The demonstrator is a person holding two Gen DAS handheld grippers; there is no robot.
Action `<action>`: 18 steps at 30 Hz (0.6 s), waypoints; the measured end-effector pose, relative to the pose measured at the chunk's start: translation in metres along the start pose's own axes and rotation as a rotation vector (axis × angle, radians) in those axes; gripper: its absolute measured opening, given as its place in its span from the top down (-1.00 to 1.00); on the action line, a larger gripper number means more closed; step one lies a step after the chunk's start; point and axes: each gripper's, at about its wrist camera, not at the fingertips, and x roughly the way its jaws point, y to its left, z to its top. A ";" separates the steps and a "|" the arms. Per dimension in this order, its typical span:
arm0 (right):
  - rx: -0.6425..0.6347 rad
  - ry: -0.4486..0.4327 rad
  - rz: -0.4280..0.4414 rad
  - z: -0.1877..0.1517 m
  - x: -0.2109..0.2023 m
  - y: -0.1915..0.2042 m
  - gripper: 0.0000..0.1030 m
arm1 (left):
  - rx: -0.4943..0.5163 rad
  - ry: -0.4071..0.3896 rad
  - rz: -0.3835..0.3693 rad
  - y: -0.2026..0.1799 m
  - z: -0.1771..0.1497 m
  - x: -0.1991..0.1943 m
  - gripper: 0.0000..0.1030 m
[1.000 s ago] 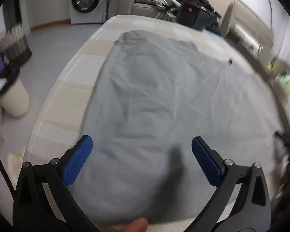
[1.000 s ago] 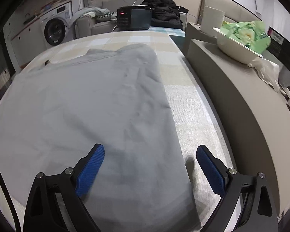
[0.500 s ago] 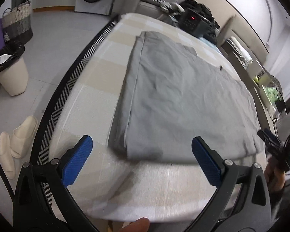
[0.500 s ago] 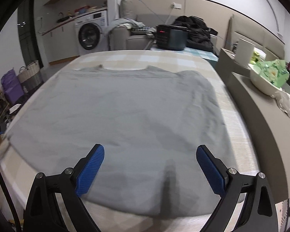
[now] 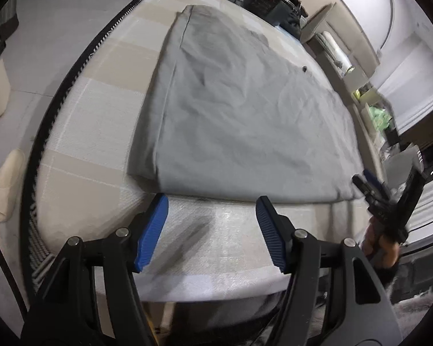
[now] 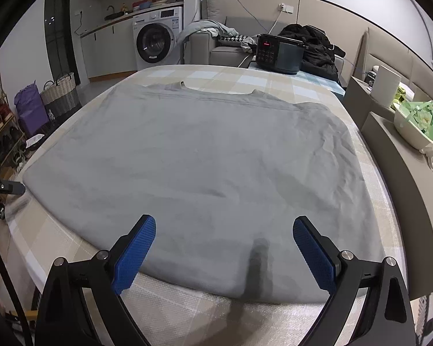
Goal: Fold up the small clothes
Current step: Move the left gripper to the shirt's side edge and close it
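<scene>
A grey shirt [image 6: 199, 170] lies spread flat on the checked bed [image 6: 277, 82], collar at the far end, its left side folded in along a long straight edge. The left hand-held gripper [image 5: 212, 229] hangs over bare bedcover just short of the shirt's near hem; its jaws have just been closing, with nothing between them. The right hand-held gripper [image 6: 223, 255] is released, jaws wide above the near hem, gripping nothing. A black cooker [image 6: 278, 54] sits beyond the bed.

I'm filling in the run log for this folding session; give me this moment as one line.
phase: pre-grasp | grey shirt: flat on bed | left gripper: empty, jaws just been closing, near hem | right gripper: open, over hem
</scene>
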 end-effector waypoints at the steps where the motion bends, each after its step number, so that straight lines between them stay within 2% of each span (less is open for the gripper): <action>1: 0.005 0.000 0.004 0.000 0.000 0.000 -0.89 | -0.049 -0.013 -0.032 0.005 0.002 0.000 -0.17; 3: 0.006 -0.002 0.007 0.001 0.000 -0.001 -0.89 | -0.133 -0.059 -0.073 0.014 0.005 0.002 -0.17; 6: 0.001 -0.002 0.012 0.002 0.002 0.002 -0.89 | -0.210 -0.155 -0.047 0.018 0.007 0.003 -0.09; 7: 0.000 0.001 0.021 0.002 0.004 0.004 -0.89 | -0.225 -0.182 -0.022 0.018 0.008 0.003 0.07; 9: -0.008 0.005 0.029 0.004 0.006 0.009 -0.89 | -0.246 -0.223 0.039 0.017 0.008 0.006 0.60; 11: -0.022 -0.001 0.038 0.006 0.005 0.016 -0.89 | -0.261 -0.245 0.043 0.019 0.007 0.009 0.79; 18: -0.114 -0.041 0.127 0.017 0.004 0.070 -0.89 | -0.222 -0.314 0.002 0.010 0.015 -0.007 0.87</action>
